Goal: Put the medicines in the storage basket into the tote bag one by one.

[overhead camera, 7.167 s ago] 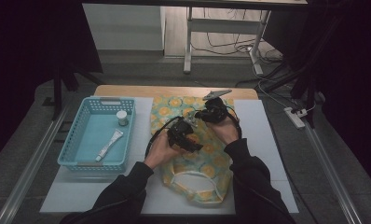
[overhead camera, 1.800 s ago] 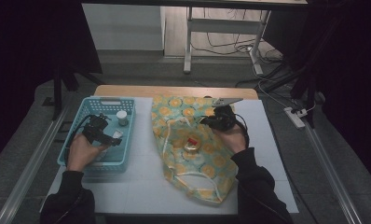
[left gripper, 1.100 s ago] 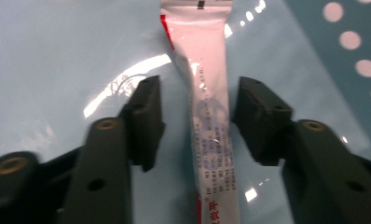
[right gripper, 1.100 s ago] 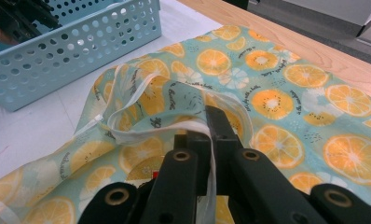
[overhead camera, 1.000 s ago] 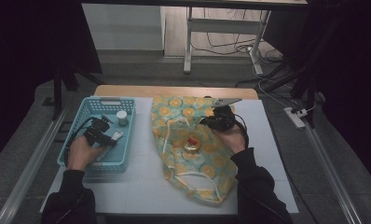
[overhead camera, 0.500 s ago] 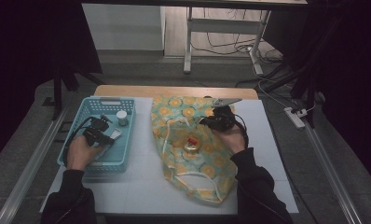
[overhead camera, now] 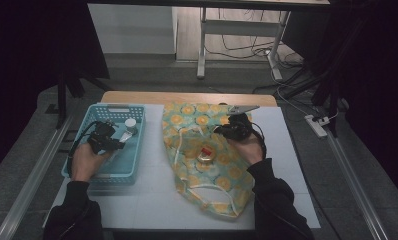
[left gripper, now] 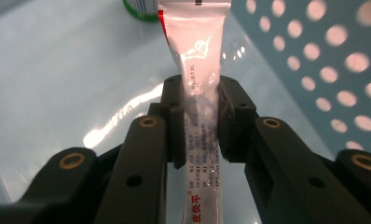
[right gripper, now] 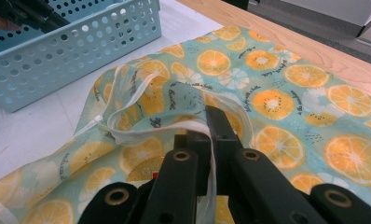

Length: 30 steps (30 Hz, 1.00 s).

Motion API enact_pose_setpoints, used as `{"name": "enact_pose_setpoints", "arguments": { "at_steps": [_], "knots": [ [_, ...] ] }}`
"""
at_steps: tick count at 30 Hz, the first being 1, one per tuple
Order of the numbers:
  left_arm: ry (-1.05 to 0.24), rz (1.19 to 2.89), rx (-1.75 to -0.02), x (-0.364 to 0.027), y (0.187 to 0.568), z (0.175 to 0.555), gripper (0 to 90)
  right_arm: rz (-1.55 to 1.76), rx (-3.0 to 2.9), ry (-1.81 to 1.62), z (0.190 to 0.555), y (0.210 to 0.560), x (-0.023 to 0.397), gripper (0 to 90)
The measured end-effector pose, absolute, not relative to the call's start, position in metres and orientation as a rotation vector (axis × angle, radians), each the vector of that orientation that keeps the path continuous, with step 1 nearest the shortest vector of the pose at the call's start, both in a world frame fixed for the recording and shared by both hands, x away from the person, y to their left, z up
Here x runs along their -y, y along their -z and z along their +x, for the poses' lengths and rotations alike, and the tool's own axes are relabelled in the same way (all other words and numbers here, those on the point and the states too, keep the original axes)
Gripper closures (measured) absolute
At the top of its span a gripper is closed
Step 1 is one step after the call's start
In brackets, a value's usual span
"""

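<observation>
Lying lengthwise between the left gripper (left gripper: 197,126)'s closed jaws inside the blue basket (overhead camera: 137,150), the white tube (left gripper: 200,88) sits left of the orange-print drawstring bag (right gripper: 286,93), whose rim the right gripper (right gripper: 207,135) pinches.

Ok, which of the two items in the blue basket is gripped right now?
The white squeeze tube, clamped in the left gripper; the small green-based bottle stands free beyond it.

The basket (overhead camera: 107,175) sits on the table's (overhead camera: 152,210) left part, the cloth bag (overhead camera: 222,185) to its right. A tube (left gripper: 200,70) and a small bottle (overhead camera: 130,123) lie in the basket. A small jar (overhead camera: 206,155) rests on the bag.
</observation>
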<state>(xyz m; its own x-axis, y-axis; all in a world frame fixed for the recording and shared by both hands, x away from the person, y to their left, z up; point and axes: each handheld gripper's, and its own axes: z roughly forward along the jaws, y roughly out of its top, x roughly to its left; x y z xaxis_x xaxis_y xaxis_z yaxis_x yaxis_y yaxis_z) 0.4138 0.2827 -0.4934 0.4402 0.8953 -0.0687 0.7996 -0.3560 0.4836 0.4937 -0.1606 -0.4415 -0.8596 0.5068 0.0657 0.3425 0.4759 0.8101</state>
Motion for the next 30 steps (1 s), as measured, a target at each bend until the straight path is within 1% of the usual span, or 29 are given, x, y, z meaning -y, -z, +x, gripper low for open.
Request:
{"name": "enact_pose_setpoints", "arguments": {
  "at_steps": [5, 14, 30],
  "knots": [
    [-0.301, 2.181, -1.403, -0.285, 0.485, 0.412, 74.8, 0.740, -2.536, -1.330, 0.494, 0.441, 0.161, 89.5],
    [-0.274, 2.063, -1.390, -0.287, 0.469, 0.407, 74.9, 0.737, -2.531, -1.337, 0.493, 0.440, 0.161, 89.5],
    [-0.265, 2.022, -1.245, -0.263, 0.439, 0.397, 74.9, 0.735, -2.526, -1.342, 0.492, 0.438, 0.161, 89.5]
  ]
}}
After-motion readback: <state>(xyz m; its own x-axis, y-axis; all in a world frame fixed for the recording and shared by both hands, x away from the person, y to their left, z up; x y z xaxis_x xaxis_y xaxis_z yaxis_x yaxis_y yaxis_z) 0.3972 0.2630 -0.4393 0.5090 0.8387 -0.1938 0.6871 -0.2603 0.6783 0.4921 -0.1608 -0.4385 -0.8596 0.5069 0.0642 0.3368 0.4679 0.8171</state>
